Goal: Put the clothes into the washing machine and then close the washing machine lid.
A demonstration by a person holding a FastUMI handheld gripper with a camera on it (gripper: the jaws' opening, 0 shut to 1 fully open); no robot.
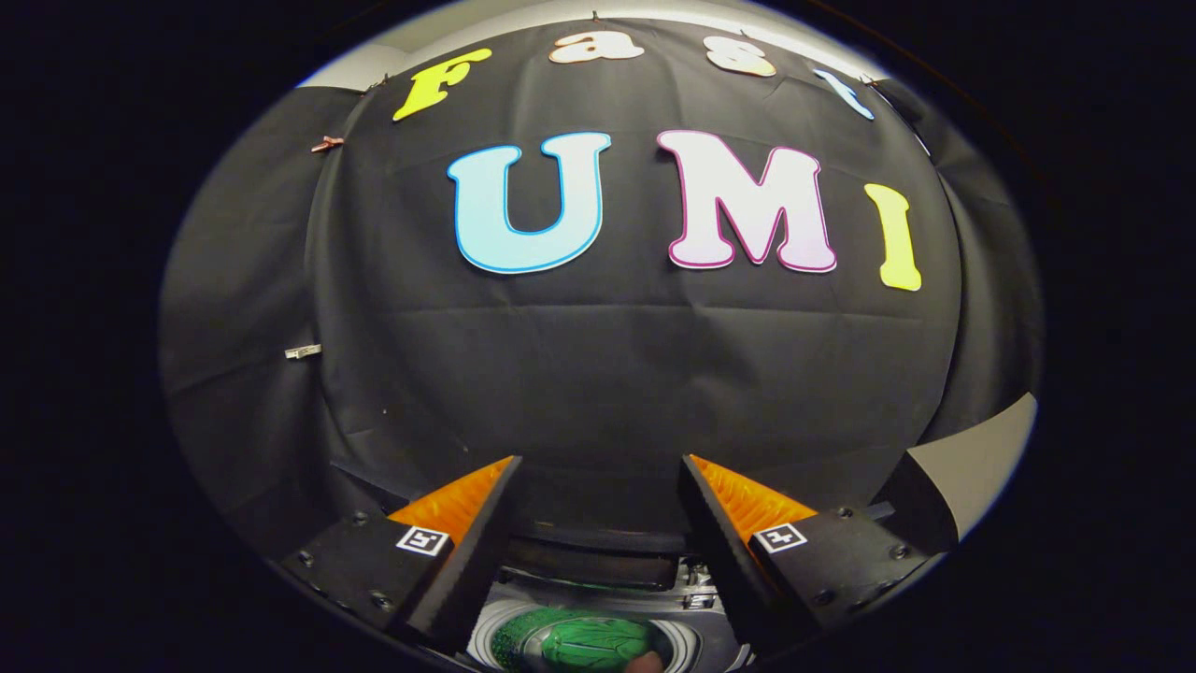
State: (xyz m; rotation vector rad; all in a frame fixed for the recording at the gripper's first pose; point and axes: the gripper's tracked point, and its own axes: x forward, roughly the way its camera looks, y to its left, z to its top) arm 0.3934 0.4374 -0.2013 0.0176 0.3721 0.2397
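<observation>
While the tongs (pixel 598 467) hang spread wide with nothing between them, a green crumpled garment (pixel 593 643) lies inside the round white drum opening of the washing machine (pixel 689 645) at 6 o'clock, below the two fingers; its dark raised lid (pixel 590 564) stands just beyond, before the black cloth wall (pixel 598 374) at 12 o'clock.

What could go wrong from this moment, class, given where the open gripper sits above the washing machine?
1. The gripper is open and holds nothing, high over the washing machine; the green clothes already lie in the drum below, so part may be bunched near the rim and catch a closing lid.
2. The fingers aim at the booth's wall, not the machine, so reaching for the lid could miss.
</observation>
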